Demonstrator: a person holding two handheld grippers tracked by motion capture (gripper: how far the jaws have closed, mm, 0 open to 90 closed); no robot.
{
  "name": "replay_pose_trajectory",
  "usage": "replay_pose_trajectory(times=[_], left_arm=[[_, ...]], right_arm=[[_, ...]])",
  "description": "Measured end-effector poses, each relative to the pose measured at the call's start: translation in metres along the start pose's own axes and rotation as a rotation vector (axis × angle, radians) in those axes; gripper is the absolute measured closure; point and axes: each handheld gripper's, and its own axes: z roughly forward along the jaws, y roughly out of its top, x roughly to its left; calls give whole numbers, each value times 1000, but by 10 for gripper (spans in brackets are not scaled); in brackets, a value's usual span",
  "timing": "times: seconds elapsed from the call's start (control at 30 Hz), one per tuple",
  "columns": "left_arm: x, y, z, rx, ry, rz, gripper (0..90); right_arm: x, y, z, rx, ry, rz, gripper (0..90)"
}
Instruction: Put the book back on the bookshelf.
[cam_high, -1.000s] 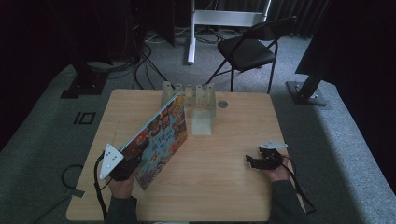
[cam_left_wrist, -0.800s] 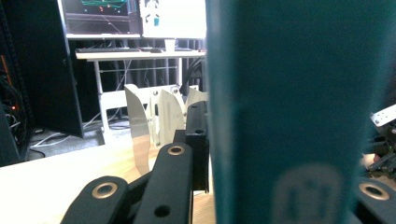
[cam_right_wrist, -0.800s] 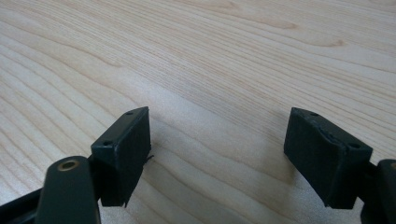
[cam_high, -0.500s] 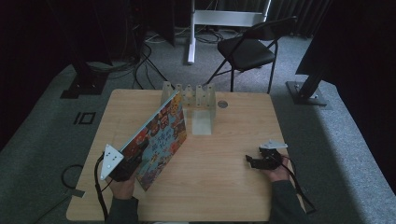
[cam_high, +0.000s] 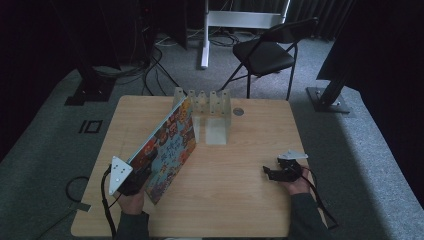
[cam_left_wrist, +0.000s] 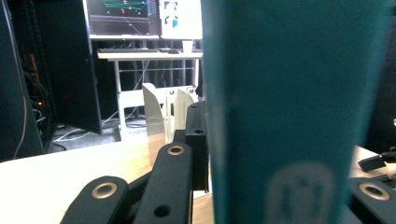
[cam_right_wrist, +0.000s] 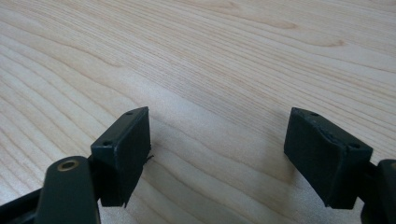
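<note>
A large picture book (cam_high: 169, 144) with a colourful cover stands tilted on edge over the left half of the wooden table (cam_high: 240, 210). My left gripper (cam_high: 137, 177) is shut on its near lower corner. In the left gripper view the book's teal spine (cam_left_wrist: 289, 107) rises between the black jaws. The book's far end reaches the white slotted rack (cam_high: 207, 107) at the table's far edge. My right gripper (cam_high: 270, 172) rests low at the table's right, jaws apart, and in its own view bare wood lies between its fingertips (cam_right_wrist: 217, 154).
A small round dark disc (cam_high: 238, 111) lies on the table right of the rack. A black folding chair (cam_high: 267, 52) stands behind the table, with cables and stand bases on the grey carpet. A desk with monitors (cam_left_wrist: 140, 18) shows beyond in the left gripper view.
</note>
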Motion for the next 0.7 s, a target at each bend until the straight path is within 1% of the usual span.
replay_pose_trajectory(times=[0.03, 0.1, 0.17, 0.2, 0.43, 0.7], left_arm=[[-1, 0, 0, -3, 8, 5, 795], [-3, 1, -1, -2, 26, 28, 797], [-3, 1, -1, -2, 31, 29, 798], [-2, 2, -1, -4, 31, 18, 798], [0, 4, 0, -6, 47, 3, 799], [-1, 8, 3, 3, 45, 20, 799]], right_arm=[[0, 0, 0, 0, 0, 0, 225], [0, 0, 0, -1, 1, 1, 224], [0, 0, 0, -1, 2, 2, 225], [0, 0, 0, -1, 1, 1, 224], [0, 0, 0, -1, 1, 1, 224], [0, 0, 0, -1, 1, 1, 224]])
